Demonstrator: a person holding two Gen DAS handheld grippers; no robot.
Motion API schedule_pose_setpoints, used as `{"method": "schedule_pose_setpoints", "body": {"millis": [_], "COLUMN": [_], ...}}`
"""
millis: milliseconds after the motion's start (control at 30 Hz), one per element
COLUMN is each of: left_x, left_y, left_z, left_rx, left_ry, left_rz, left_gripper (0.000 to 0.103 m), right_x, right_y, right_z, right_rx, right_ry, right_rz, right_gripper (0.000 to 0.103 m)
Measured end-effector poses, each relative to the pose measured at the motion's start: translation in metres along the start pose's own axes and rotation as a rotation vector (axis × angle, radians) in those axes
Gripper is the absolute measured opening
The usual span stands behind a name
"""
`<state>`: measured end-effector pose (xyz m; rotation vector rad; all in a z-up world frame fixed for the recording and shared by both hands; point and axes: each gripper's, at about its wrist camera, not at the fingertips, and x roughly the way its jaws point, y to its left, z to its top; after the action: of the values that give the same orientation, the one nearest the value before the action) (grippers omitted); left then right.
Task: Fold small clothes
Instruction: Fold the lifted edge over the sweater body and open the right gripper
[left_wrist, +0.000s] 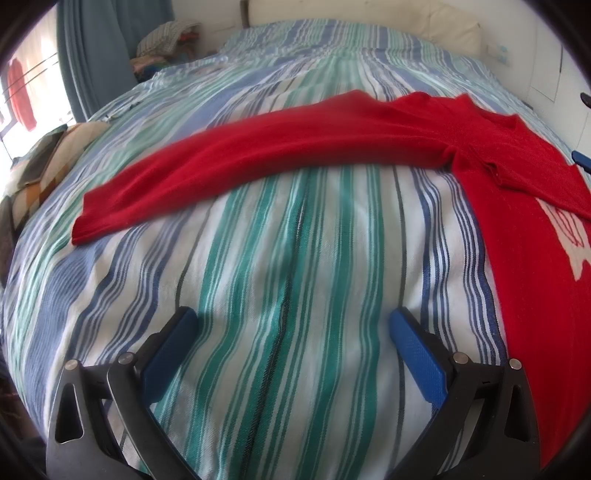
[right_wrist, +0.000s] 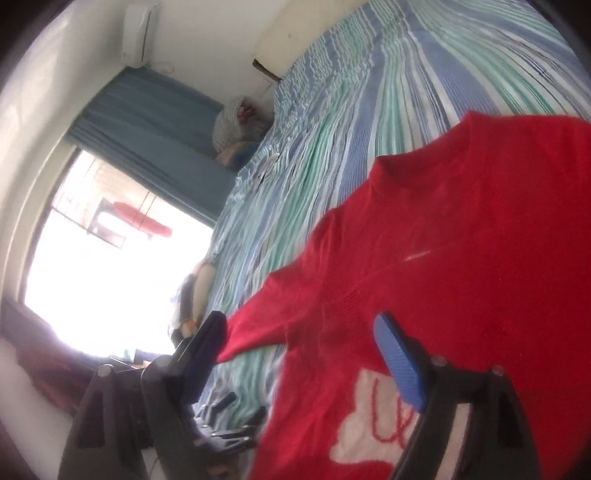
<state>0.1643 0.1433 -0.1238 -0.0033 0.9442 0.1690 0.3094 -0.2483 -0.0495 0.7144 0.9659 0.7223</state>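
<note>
A red sweater (left_wrist: 517, 206) with a white motif lies flat on the striped bedspread (left_wrist: 288, 258). One long sleeve (left_wrist: 229, 166) stretches out to the left. My left gripper (left_wrist: 293, 325) is open and empty, low over the bedspread, short of the sleeve. In the right wrist view the sweater (right_wrist: 461, 240) fills the right side, neck opening (right_wrist: 410, 166) toward the headboard. My right gripper (right_wrist: 301, 332) is open and empty, hovering over the sweater's armpit area, above the white motif (right_wrist: 373, 424). The left gripper (right_wrist: 229, 424) shows below it.
A pile of folded clothes (left_wrist: 166, 40) sits at the bed's far left corner. Cushions (left_wrist: 48, 162) lie off the left edge. A blue curtain (right_wrist: 147, 118) and bright window (right_wrist: 103, 277) are on the left. A headboard (left_wrist: 369, 14) runs behind the bed.
</note>
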Motion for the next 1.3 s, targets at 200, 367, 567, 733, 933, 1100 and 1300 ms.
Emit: {"method": "schedule_pose_setpoints", "body": {"millis": [200,367,567,733,933,1100,1300], "left_x": [0.001,0.001,0.000,0.000,-0.003,-0.025,-0.032], "left_y": [-0.001,-0.002,-0.003,-0.002,0.003,0.037,0.147], "left_z": [0.000,0.000,-0.001,-0.002,0.000,0.019,0.061], "left_rx": [0.003,0.003,0.003,0.000,-0.007,-0.092,-0.385], "left_ry": [-0.001,-0.004,-0.008,-0.012,0.000,0.016,0.024], "left_rz": [0.006,0.007,0.013,0.010,-0.023,-0.184,-0.215], "left_gripper": [0.103,0.103,0.103,0.103,0.103,0.102,0.102], "right_x": [-0.068,-0.145,-0.198,-0.201,-0.205,-0.188,-0.188], "right_y": [-0.072,-0.134,-0.116,-0.098,-0.120,-0.111,-0.113], "right_z": [-0.008,-0.018,-0.061,-0.109,-0.133,-0.134,-0.136], "right_rx": [0.127,0.192,0.068,-0.093,-0.106,-0.191,-0.189], "right_ry": [-0.067,-0.160,-0.211,-0.206,-0.279,-0.234,-0.244], "right_rz": [-0.177,-0.446,-0.506,-0.647,-0.684,-0.757,-0.739], "right_gripper": [0.082,0.078,0.078,0.081,0.084,0.096,0.097]}}
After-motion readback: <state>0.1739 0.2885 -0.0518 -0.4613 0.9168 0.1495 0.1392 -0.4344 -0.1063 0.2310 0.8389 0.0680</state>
